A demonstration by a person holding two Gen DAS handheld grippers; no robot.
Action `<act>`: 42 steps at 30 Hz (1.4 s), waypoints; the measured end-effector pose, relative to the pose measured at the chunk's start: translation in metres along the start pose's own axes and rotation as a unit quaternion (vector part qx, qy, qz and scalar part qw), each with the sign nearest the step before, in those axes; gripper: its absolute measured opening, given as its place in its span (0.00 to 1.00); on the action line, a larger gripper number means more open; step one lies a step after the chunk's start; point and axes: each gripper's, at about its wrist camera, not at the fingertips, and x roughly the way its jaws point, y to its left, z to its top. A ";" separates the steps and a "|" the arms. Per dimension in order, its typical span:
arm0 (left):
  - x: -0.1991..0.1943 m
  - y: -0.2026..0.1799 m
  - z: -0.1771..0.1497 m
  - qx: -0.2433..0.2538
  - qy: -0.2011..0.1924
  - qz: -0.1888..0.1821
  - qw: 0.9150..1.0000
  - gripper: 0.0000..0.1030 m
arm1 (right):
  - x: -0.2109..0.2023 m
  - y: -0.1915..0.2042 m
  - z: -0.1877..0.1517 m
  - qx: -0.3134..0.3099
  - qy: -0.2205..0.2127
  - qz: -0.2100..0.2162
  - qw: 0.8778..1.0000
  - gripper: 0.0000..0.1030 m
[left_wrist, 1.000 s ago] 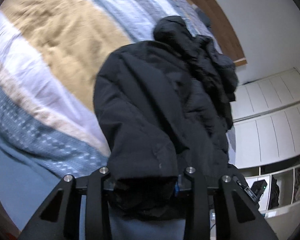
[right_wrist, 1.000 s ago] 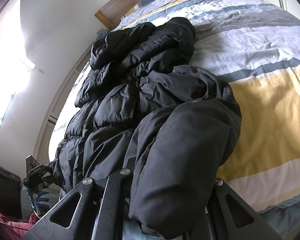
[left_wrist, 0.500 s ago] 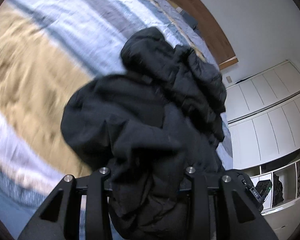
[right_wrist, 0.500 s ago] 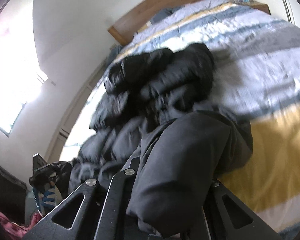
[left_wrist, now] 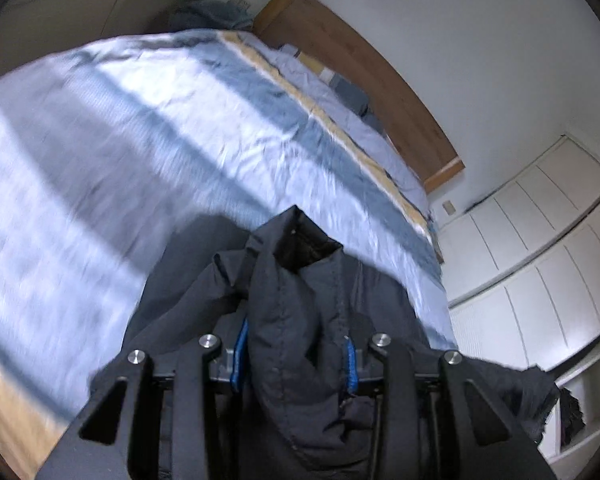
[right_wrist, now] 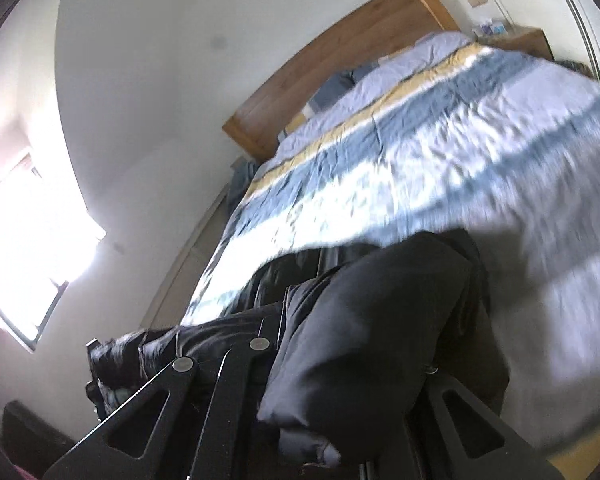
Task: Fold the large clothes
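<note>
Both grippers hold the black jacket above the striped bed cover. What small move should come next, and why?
Probably carry the black jacket a little further toward the headboard, then lower it. The left gripper and right gripper each pinch a bunch of it, and the fabric hangs over the striped bed cover rather than lying flat, so the fold is not yet laid down.

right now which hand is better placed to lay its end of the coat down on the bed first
Probably left. The left tool grips the coat by its collar end, above the bed. The right tool is buried in bulkier fabric.
</note>
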 end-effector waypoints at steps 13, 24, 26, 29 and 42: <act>0.181 0.033 0.071 -0.020 0.025 0.074 0.997 0.35 | 0.177 -0.115 0.054 0.092 0.080 -0.095 0.988 0.06; 0.142 0.038 0.106 -0.036 -0.007 0.047 0.998 0.42 | 0.160 -0.131 0.057 0.160 0.053 -0.023 0.985 0.50; 0.125 0.031 0.113 -0.017 -0.020 0.063 0.998 0.42 | 0.153 -0.126 0.063 0.159 0.042 -0.020 0.986 0.57; 0.099 0.023 0.118 0.008 -0.035 0.086 0.996 0.42 | 0.139 -0.120 0.073 0.161 0.027 -0.022 0.986 0.71; 0.057 -0.035 0.039 0.131 -0.006 0.154 0.979 0.42 | 0.084 -0.021 0.066 0.009 0.021 -0.089 0.996 0.81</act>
